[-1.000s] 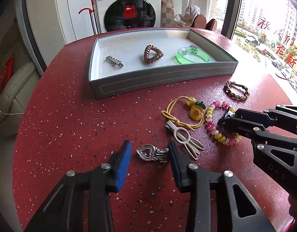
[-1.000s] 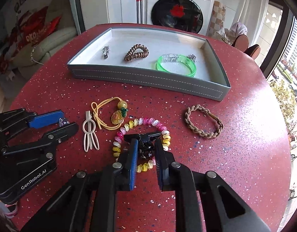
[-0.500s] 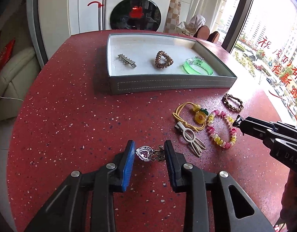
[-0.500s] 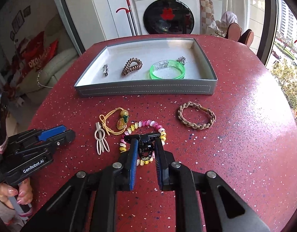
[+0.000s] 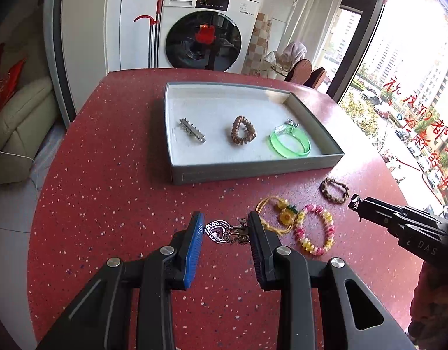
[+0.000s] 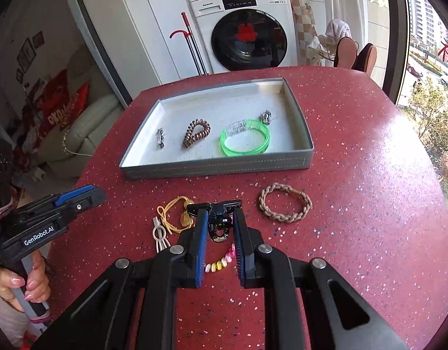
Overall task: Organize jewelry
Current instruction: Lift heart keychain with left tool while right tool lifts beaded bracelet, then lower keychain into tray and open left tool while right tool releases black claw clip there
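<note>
The left hand-held gripper (image 5: 225, 229) is hanging above the red speckled surface (image 5: 113, 192) with a silver heart pendant (image 5: 219, 231) lying between its blue pads; the pads are closing on the piece from both sides, the pendant spanning the gap and looking lifted clear of the surface. The right hand-held gripper (image 6: 221, 227) is clamping a black claw clip (image 6: 219, 218) between its pads, the clip's wings sticking out past the fingertips and the piece raised above the surface.

Below and beside the right hand-held gripper, a pink and yellow beaded bracelet (image 5: 314, 230) is lying on the surface, just beside a yellow cord with a sunflower charm (image 5: 282, 214). A white hair clip (image 6: 159, 234) is resting next to that cord. A braided brown bracelet (image 6: 285, 202) is sitting apart to the right, near the front wall of the grey tray (image 6: 218, 167).

Inside the tray, three pieces are lying in a row: a silver barrette (image 5: 191, 131) at the left, a brown spiral hair tie (image 5: 242, 129) in the middle and a green bangle (image 5: 291, 144) at the right, with a small silver piece (image 6: 265, 116) touching the bangle's far edge.

A washing machine (image 5: 206, 32) is standing beyond the surface, and a pale sofa (image 5: 17, 119) is showing at the left
</note>
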`<state>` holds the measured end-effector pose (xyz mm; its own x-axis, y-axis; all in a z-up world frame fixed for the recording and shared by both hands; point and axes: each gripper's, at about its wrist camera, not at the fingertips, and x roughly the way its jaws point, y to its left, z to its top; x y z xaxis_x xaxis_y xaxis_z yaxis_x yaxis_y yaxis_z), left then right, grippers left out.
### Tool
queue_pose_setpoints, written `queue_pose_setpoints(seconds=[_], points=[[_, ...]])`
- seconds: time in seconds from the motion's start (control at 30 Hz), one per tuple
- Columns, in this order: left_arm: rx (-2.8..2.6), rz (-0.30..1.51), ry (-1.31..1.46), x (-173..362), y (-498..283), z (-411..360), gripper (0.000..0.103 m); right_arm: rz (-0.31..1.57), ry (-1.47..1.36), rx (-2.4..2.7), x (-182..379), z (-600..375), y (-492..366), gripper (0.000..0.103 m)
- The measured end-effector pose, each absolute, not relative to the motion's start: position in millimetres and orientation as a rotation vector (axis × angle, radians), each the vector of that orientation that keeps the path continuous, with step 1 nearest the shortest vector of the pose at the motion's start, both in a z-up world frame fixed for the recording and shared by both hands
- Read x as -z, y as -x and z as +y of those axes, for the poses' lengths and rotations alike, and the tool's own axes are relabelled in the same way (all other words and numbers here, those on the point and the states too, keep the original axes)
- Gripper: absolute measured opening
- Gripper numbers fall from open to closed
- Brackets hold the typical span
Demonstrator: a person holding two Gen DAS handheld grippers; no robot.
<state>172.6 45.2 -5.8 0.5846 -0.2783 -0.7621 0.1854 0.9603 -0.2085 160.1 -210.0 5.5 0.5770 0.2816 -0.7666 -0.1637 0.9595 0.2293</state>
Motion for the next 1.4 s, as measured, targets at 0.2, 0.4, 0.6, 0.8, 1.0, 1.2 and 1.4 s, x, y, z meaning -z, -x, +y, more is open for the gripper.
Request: queue_pose_setpoints(seconds=[0.2,0.4,0.6,0.8,1.0,1.2,1.4], points=[[0.266,0.847,0.087,-30,-202,37,0.049,0.879,-0.147,-0.260,-37,-215,-192,0.019],[0.259,0.802,0.092,-63,-248,33,0.049,0.859,-0.146,-0.252,-63,-217,-239,0.019],[0.213,0.809,0.069,-70,-303,24,0.049,0.862,-0.128,-0.238,-66,-211,-290,0.019],[0.169,0.816,0.026,-50,-349,13,0.049,0.876,-0.124,-0.230,-42,-202,-329,0.019],[0.126,0.862,-0.011,-6,-379,5,0.049,0.926,-0.130,-0.225,-4,-194,-363,0.019],[0.087,0.900,-0.048,33,-395,4,0.049,0.969,-0.133,-0.228,32,-188,-384,0.019],[0.079,0.922,-0.089,49,-397,-2,0.049,1.003,-0.093,-0.209,56,-181,-389,0.019]])
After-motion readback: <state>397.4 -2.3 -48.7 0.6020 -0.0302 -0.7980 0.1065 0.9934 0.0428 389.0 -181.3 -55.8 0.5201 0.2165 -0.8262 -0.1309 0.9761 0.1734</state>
